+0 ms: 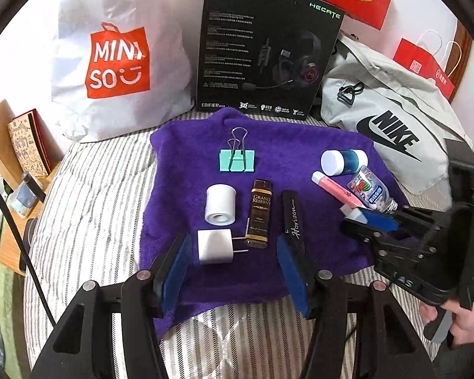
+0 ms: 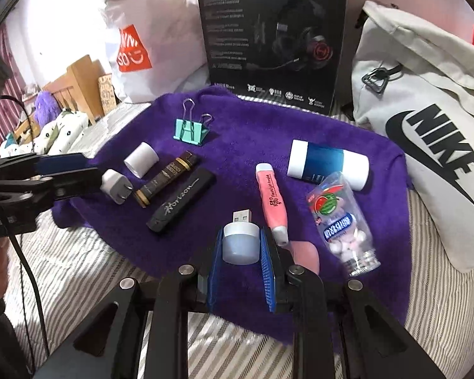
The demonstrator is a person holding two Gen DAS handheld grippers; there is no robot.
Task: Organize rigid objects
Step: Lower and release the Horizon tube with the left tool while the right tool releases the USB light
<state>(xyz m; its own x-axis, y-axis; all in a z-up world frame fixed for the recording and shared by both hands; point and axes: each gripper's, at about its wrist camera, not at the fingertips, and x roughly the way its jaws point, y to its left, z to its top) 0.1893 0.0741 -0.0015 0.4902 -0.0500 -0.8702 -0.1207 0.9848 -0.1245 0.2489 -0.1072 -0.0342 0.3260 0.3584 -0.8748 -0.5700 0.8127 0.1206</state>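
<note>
R gripper (image 2: 241, 248): closed on USB night-light (image 2: 240, 241), pads on its two flat sides, plug end pointing fwd, free of the pads. Item judged light, stiff plastic, smooth shell so could slip if squeezed off-centre; hold on the body, not the metal plug, is the right spot.

L gripper (image 1: 233, 262): jaws apart, nothing between pads. White charger plug (image 1: 215, 246) lies just ahead betw. the fingers, prongs toward the brown lighter (image 1: 259, 213). Judged light, hard, boxy; flat faces give the best hold, prongs to be avoided.

Purple towel (image 1: 300, 145) is soft and will give under pressure. On it, L side: charger, lighter, black stick (image 1: 292, 218), side by side and close, with a white roll (image 1: 220, 203) just behind and a green binder clip (image 1: 237, 159) further back. R side: pink highlighter (image 2: 271, 202), blue-white tube (image 2: 327, 165), clear candy bottle (image 2: 341, 221), also close; bottle and tube are round, likely to roll.

Room: open towel centre betw. the two groups and behind them. Edges: towel's near edge close to both grippers; headset box (image 1: 262, 50) and grey bag (image 1: 395, 120) wall off the back and R.
</note>
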